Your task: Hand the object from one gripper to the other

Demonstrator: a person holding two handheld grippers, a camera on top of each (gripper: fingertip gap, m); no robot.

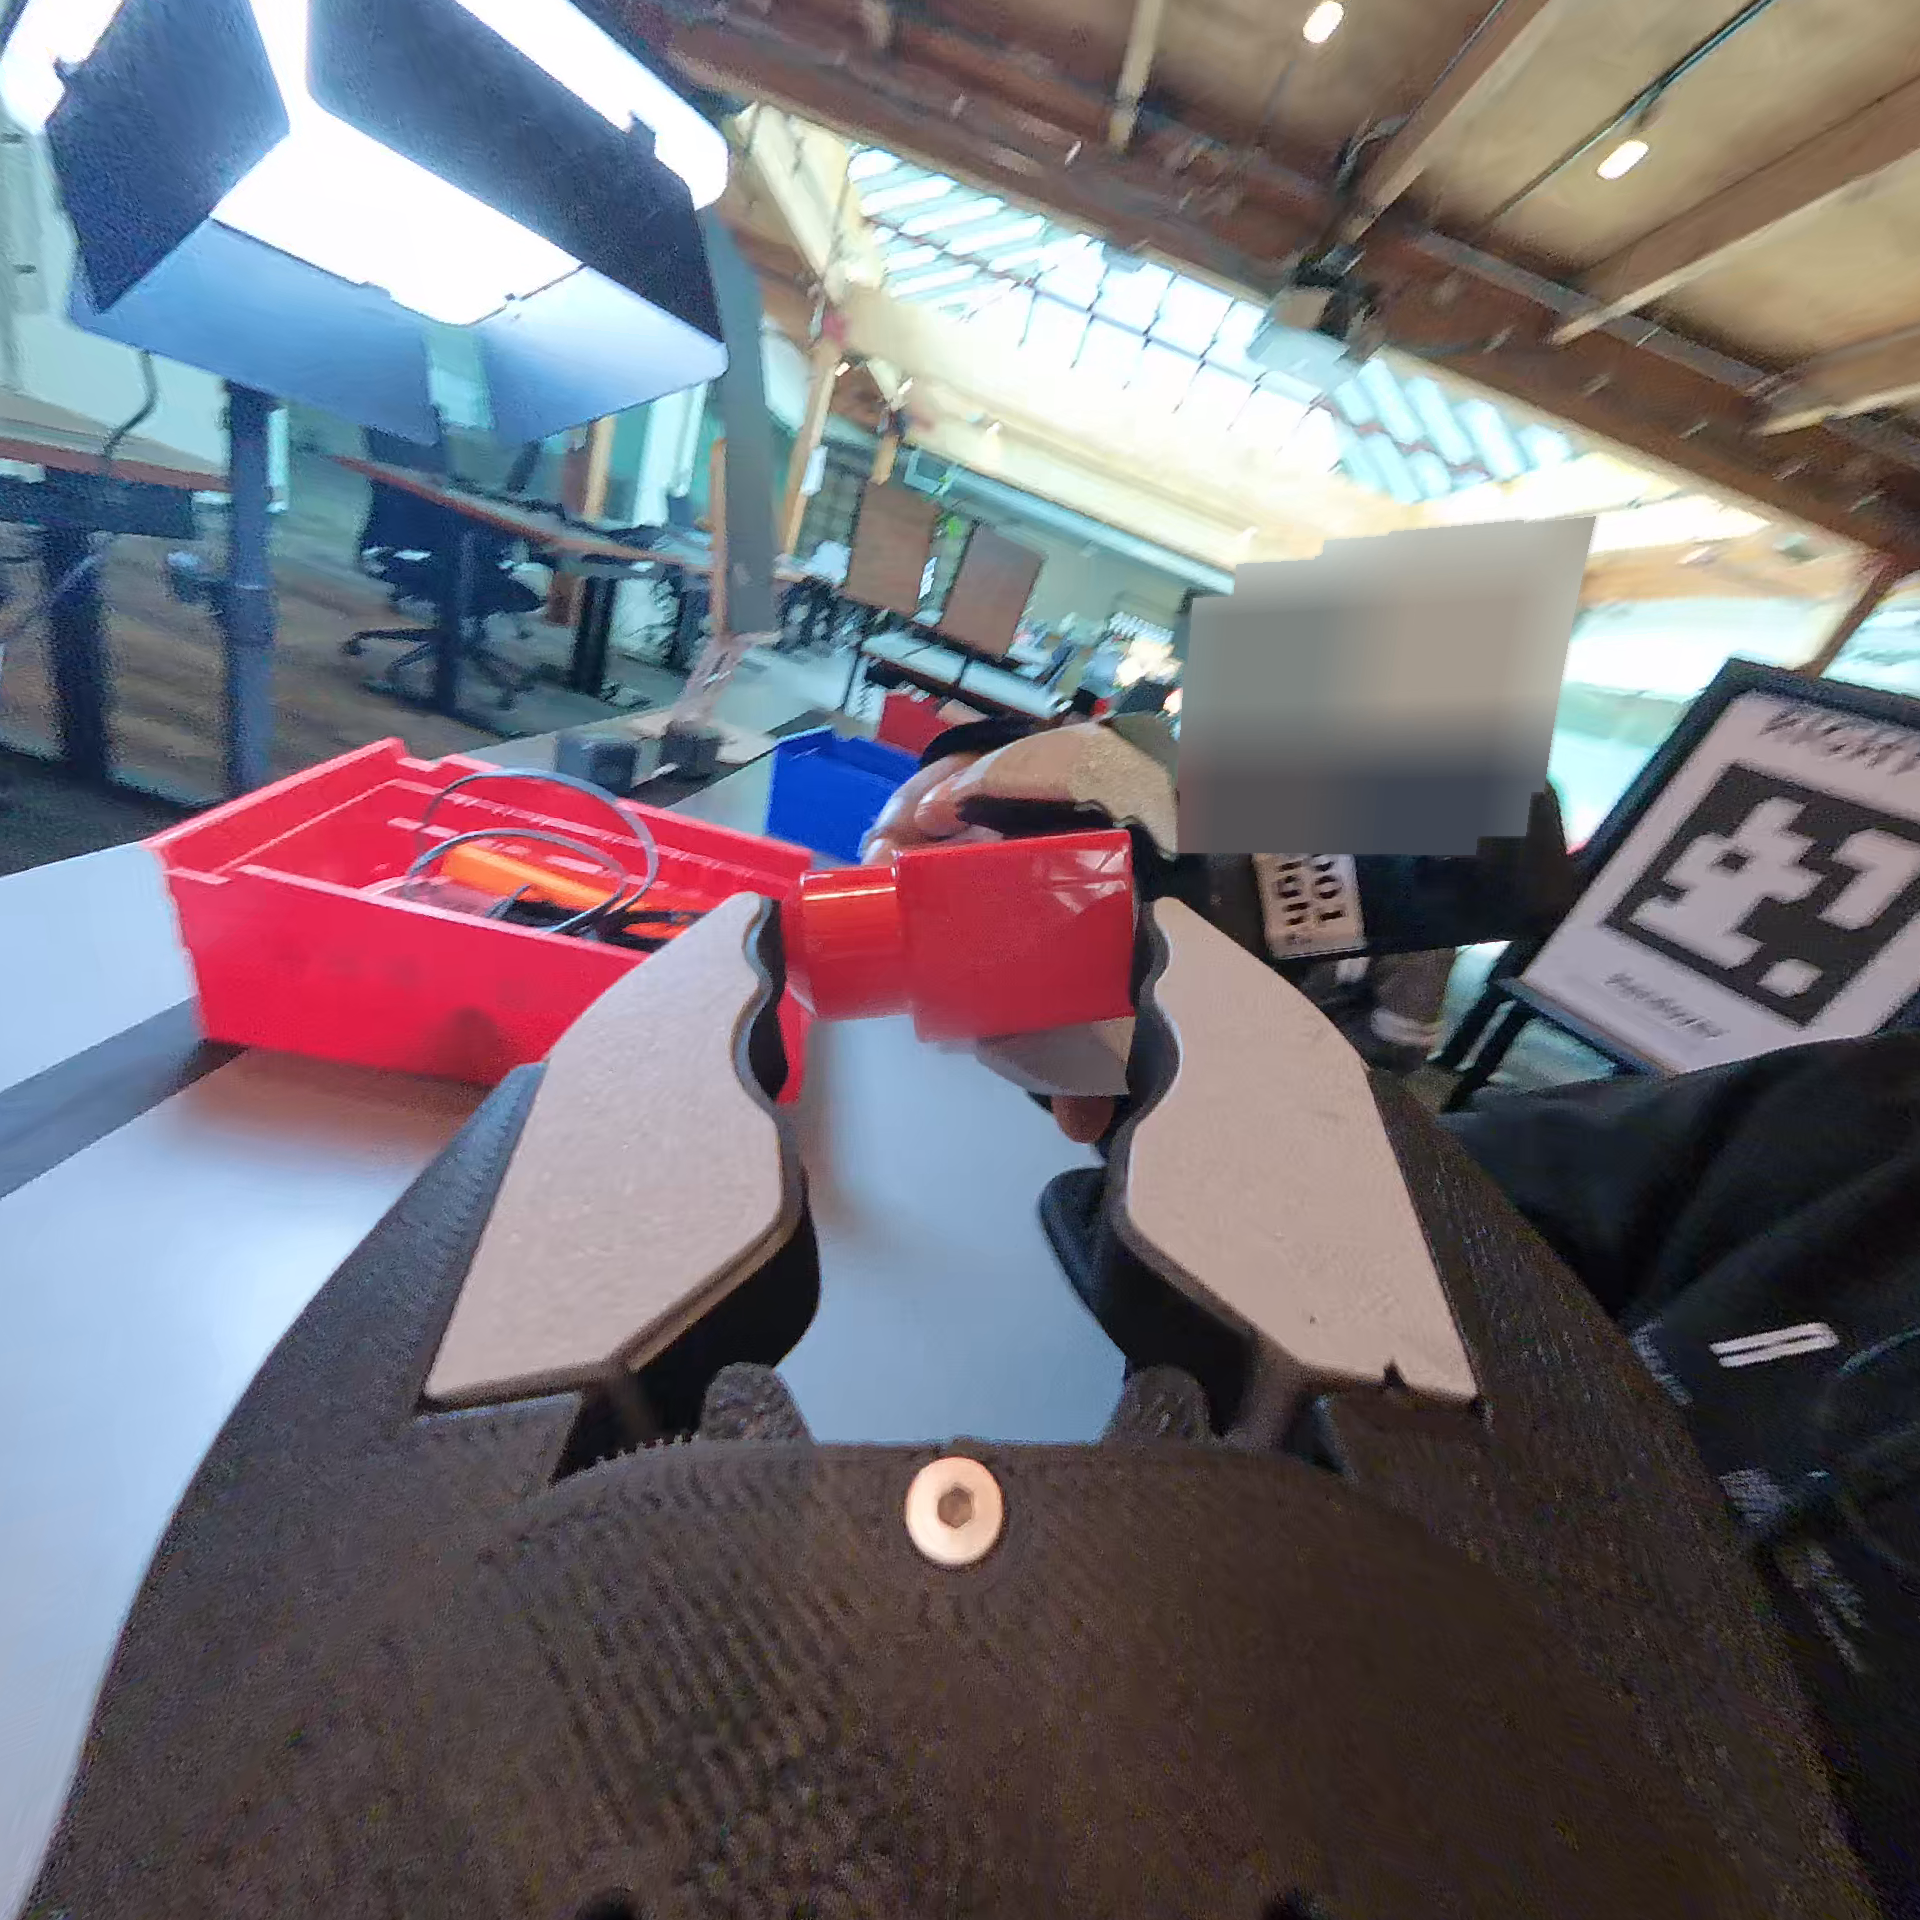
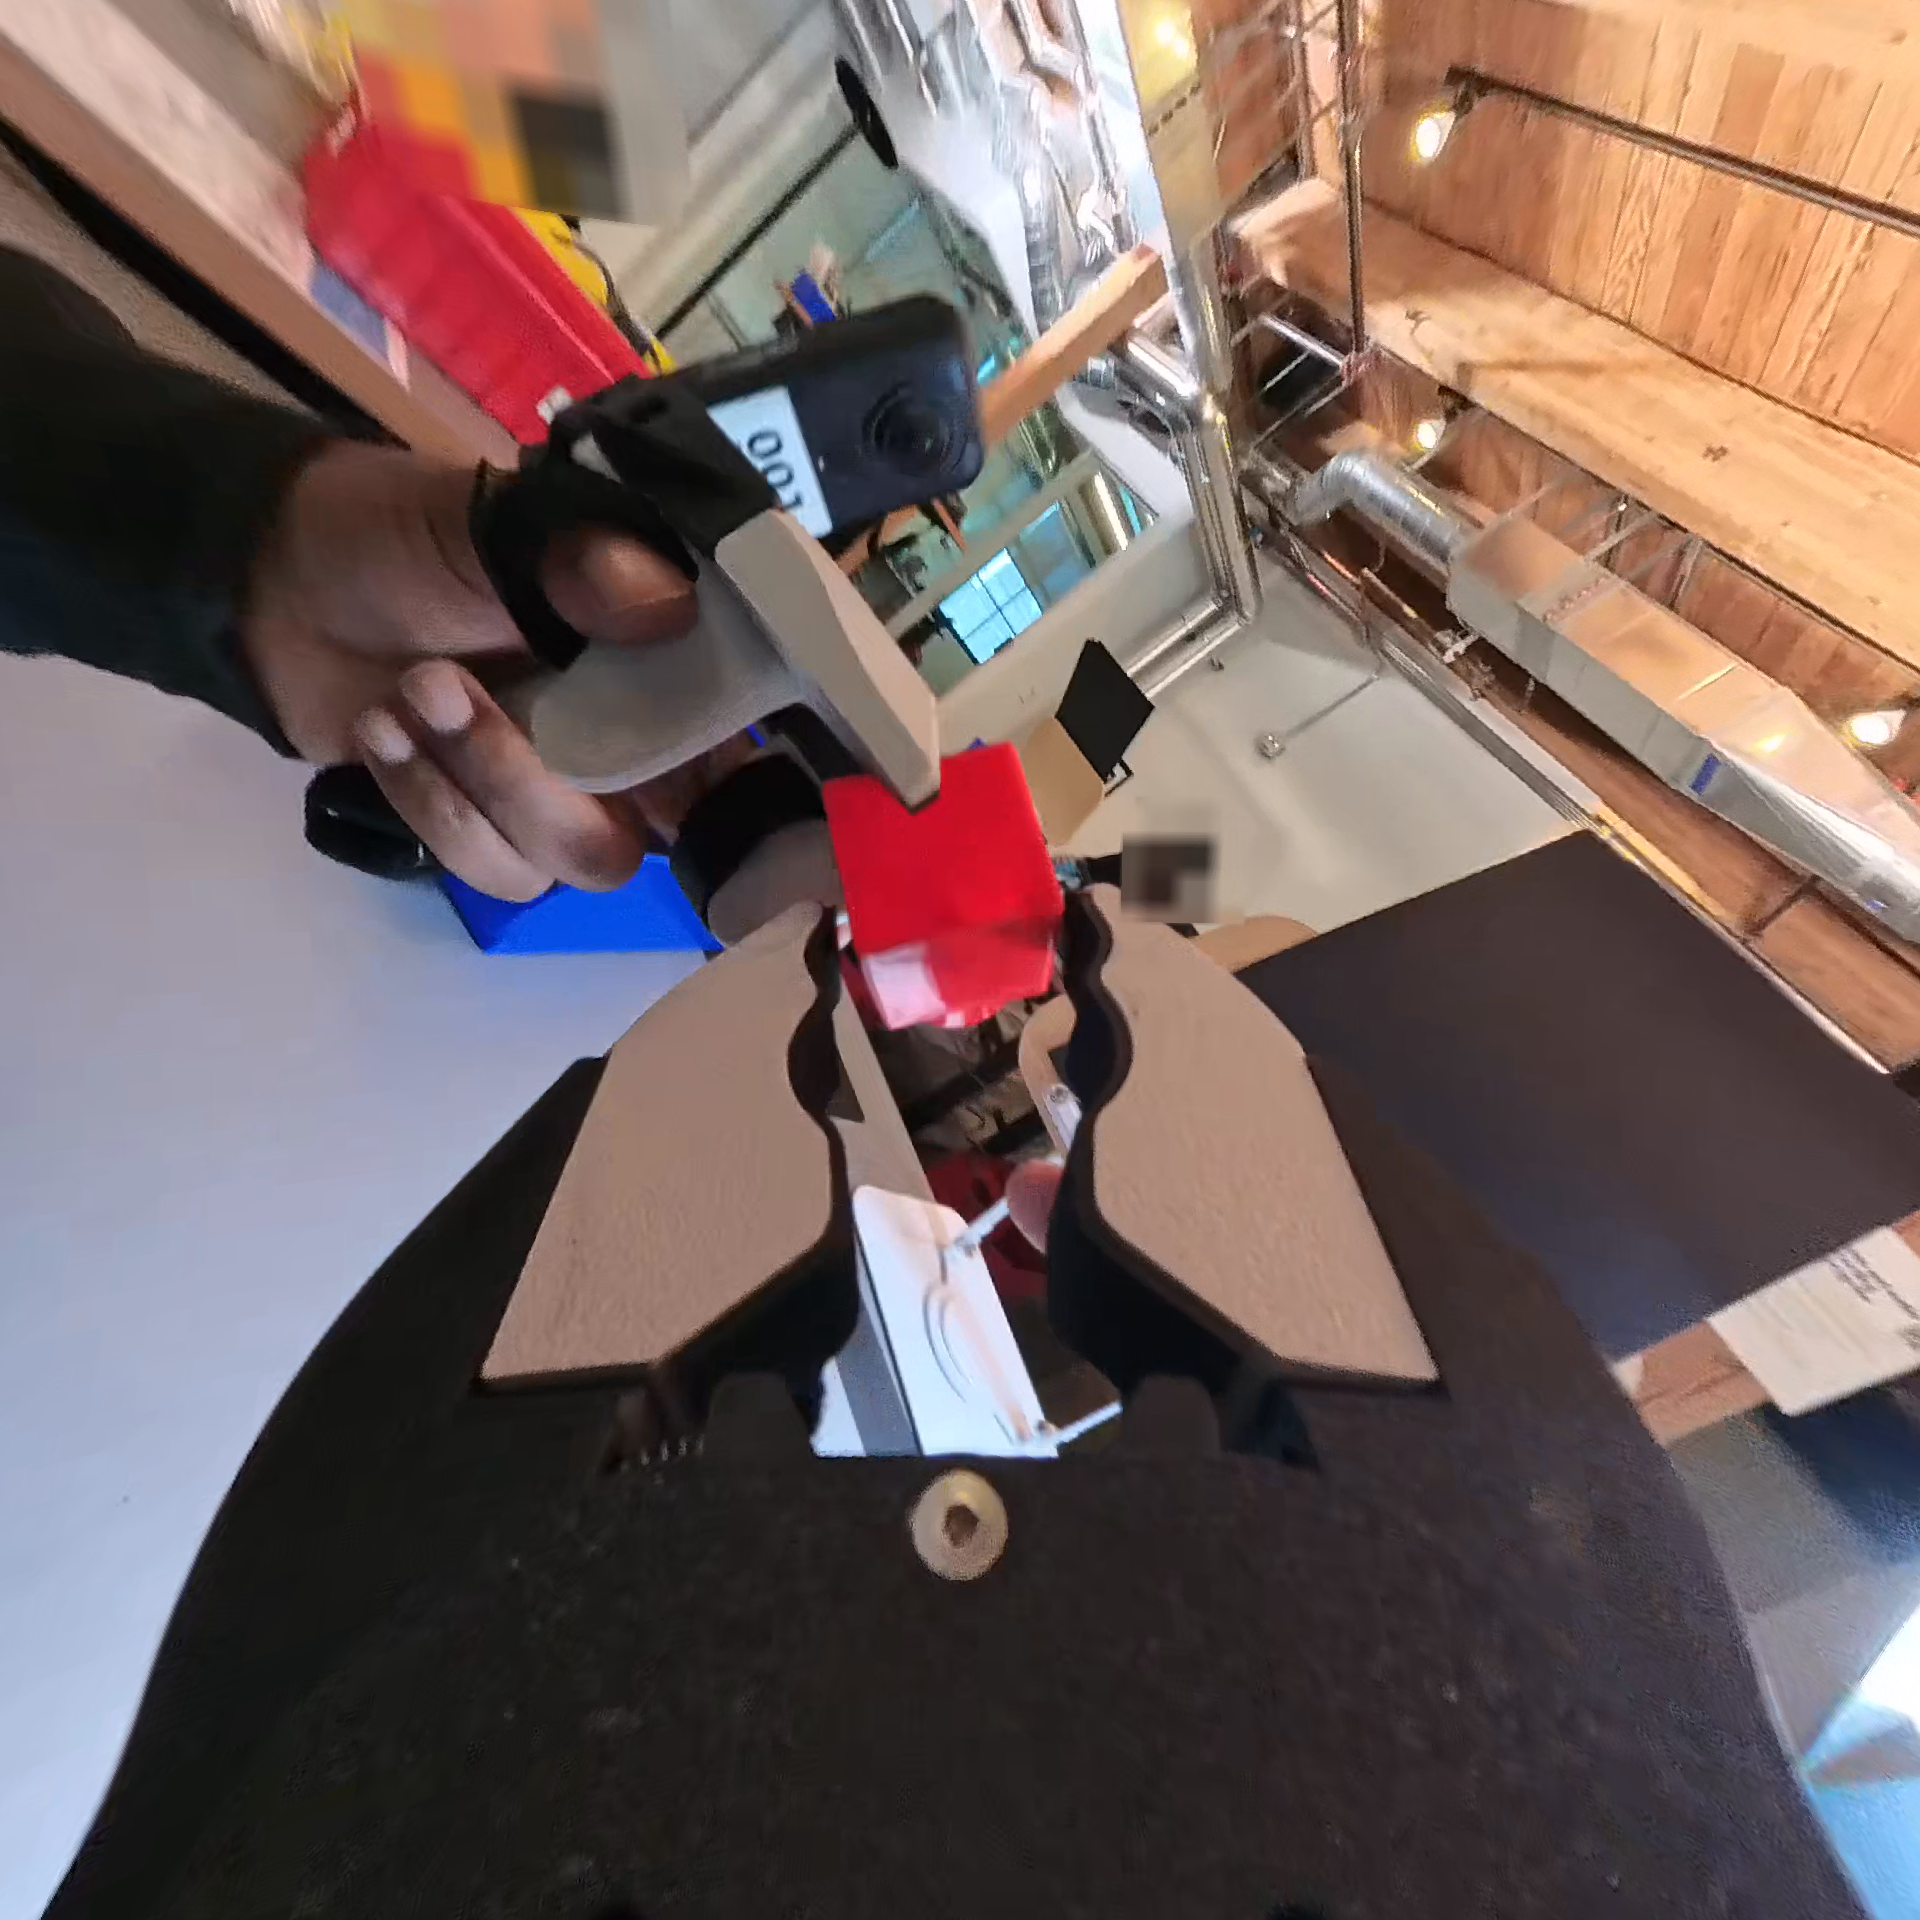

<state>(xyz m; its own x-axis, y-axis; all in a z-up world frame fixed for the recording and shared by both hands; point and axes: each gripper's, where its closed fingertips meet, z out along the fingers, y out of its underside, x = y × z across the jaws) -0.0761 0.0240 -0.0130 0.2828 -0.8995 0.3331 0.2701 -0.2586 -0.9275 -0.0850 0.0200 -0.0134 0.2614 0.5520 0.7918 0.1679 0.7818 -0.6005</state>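
Both grippers are closed on the red block point(image 1: 997, 940), which is held in the air above the grey table point(image 1: 260, 1247). Its ends are pinched between the left gripper point(image 1: 951, 935) fingertips, the round stub at one finger. Its lower part is clamped by the right gripper point(image 2: 948, 956). Beyond the block, a red bin point(image 1: 343, 956) with cables is seen, with a blue bin point(image 1: 831, 790) farther off.
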